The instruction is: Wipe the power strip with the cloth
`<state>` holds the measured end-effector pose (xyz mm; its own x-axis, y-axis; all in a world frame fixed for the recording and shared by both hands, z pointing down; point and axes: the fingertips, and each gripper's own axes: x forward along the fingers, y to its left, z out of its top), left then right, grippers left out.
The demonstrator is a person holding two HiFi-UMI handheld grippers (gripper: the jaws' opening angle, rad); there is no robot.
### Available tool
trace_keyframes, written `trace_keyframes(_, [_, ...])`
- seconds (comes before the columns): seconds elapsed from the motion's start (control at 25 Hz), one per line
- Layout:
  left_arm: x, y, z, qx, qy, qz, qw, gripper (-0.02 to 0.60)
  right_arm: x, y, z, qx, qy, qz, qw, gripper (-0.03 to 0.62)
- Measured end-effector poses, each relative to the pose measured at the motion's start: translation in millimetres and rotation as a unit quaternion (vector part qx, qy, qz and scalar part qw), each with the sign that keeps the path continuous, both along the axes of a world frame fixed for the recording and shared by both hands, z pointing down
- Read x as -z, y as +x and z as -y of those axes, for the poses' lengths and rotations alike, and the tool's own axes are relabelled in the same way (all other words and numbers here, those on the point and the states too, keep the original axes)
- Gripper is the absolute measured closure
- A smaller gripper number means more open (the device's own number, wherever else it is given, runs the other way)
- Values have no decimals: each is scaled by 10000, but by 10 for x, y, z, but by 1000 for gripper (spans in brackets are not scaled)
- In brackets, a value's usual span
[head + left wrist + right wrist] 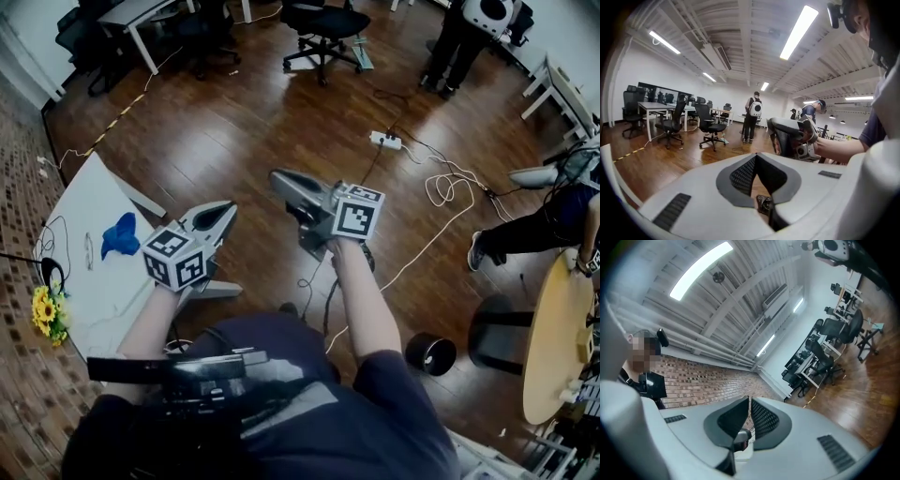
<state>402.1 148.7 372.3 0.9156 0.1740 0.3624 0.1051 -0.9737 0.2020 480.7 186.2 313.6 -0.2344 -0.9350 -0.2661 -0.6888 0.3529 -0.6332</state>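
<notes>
Head view, crumpled blue cloth (119, 234), flat white table (111, 302)

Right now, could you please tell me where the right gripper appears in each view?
Head view: right gripper, centre, pointing up-left.
Left gripper view: right gripper, right of centre, seen from the side.
Right gripper view: right gripper, bottom centre, its own jaws shut and empty.
Shared landmark: the wooden floor.

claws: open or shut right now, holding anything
left claw: shut, holding nothing
right claw: shut, holding nothing
</notes>
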Motion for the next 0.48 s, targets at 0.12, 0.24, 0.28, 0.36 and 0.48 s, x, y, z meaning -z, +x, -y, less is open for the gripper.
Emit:
trace_keyframes(0.12, [38, 248, -116, -257, 23, -23, 9997, 591, -17, 133, -141, -124, -145, -300, 9994, 599])
trace_keyframes(0.24, [126, 467, -144, -343, -140, -143, 9992, 591, -53, 215, -272, -341, -531, -833, 9945, 599])
trace_keyframes(0.28, [152, 541, -134, -324, -175, -189, 9991, 591, -48, 227, -301, -333, -585, -971, 9930, 599])
trace_keyframes(0.36, [221, 698, -104, -281, -193, -297, 9990, 591, 0, 262, -327, -275, -652, -1253, 9896, 599])
trace_keyframes(0.48, [307, 928, -28, -267, -193, -360, 9988, 591, 166, 345, -276, -339, -698, -1841, 9798, 599])
